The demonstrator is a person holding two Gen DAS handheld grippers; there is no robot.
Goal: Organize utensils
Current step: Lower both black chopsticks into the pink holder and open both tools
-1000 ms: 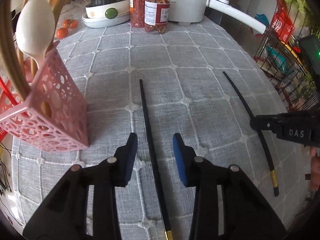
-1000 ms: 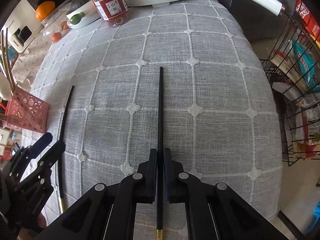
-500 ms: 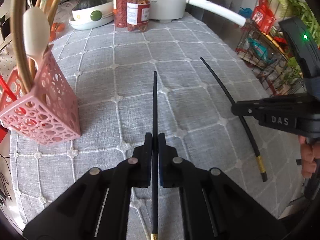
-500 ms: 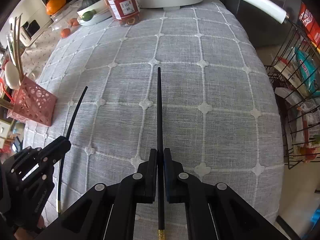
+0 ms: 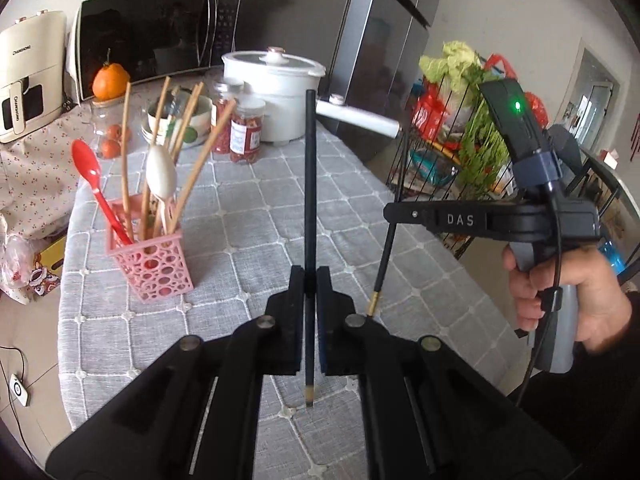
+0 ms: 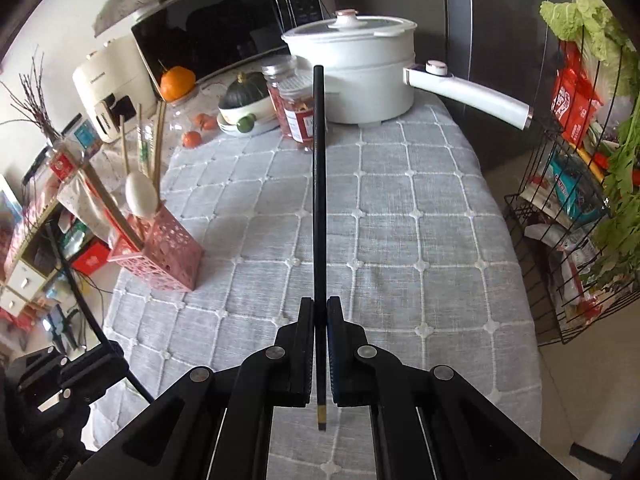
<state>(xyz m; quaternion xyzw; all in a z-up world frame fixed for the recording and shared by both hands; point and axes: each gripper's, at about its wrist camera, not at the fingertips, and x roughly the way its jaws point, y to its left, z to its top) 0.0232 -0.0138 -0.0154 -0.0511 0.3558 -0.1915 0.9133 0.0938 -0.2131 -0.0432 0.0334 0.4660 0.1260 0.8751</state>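
My left gripper (image 5: 309,276) is shut on a black chopstick (image 5: 309,184) and holds it lifted off the table, pointing forward. My right gripper (image 6: 319,308) is shut on a second black chopstick (image 6: 319,168), also lifted; this gripper shows in the left wrist view (image 5: 394,213) with its chopstick (image 5: 382,266) hanging below. A pink perforated utensil basket (image 5: 154,258) stands on the table to the left, holding wooden chopsticks, a white spoon (image 5: 161,178) and a red spoon (image 5: 90,172). It also shows in the right wrist view (image 6: 164,254).
The grey quilted tablecloth (image 6: 420,220) covers the table. At the back stand a white pot (image 6: 360,68) with a long handle, red-filled jars (image 6: 298,108) and a bowl with a squash (image 6: 244,96). A wire rack with vegetables (image 6: 580,184) stands off the right edge.
Both grippers have lifted their chopsticks off the table and tilted up, so the views now look across the table at the kitchen. The left gripper closed on its chopstick a second ago.
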